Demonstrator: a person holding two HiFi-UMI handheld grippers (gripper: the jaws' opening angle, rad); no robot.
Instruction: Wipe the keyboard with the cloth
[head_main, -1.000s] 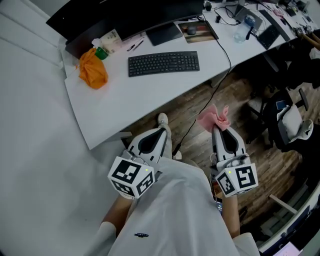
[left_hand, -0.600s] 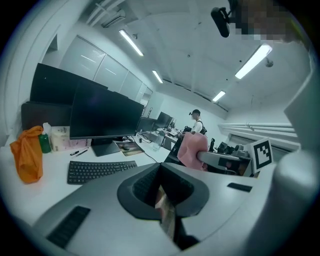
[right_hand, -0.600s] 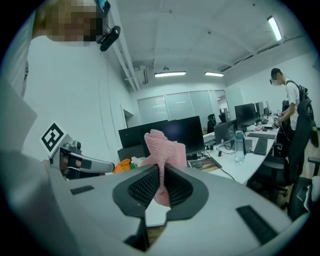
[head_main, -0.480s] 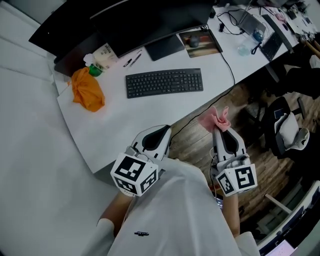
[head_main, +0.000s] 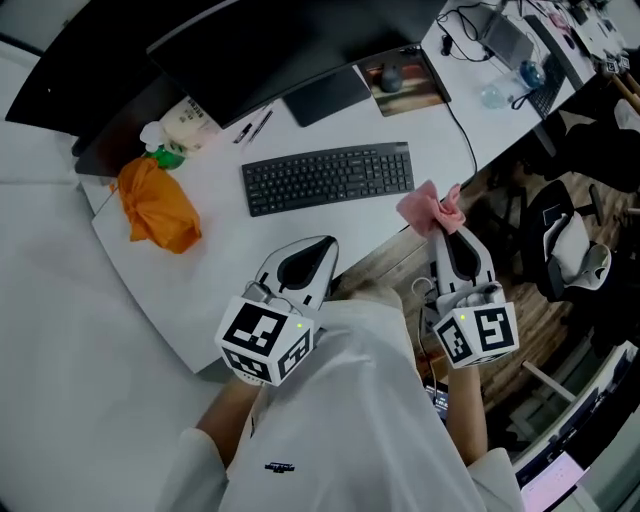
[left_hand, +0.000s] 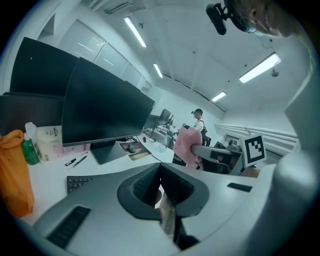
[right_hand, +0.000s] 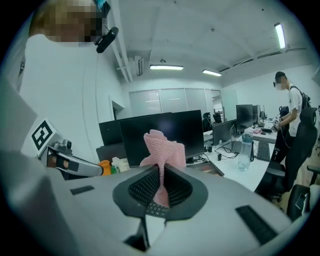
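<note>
Two grippers low before desk (head_main: 230, 270), head view: black keyboard (head_main: 328, 177) shown whole, flat; pink cloth (head_main: 430, 207) bunched at right gripper (head_main: 441, 232) tip, near keyboard's right end, at desk edge.
Left gripper view: left gripper (left_hand: 160, 167) jaws pressed together, empty.
Right gripper view: jaws clamped on cloth, waffle-textured, upright.
Print on carton (head_main: 190, 117) too small to read.

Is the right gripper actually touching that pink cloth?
Touching. The right gripper view shows the right gripper pinching the pink cloth between its jaws, with the cloth sticking up past them.

Orange bag (head_main: 155, 205) on white desk (head_main: 230, 255); two pens (head_main: 252, 127) beside monitor (head_main: 290, 45).
</note>
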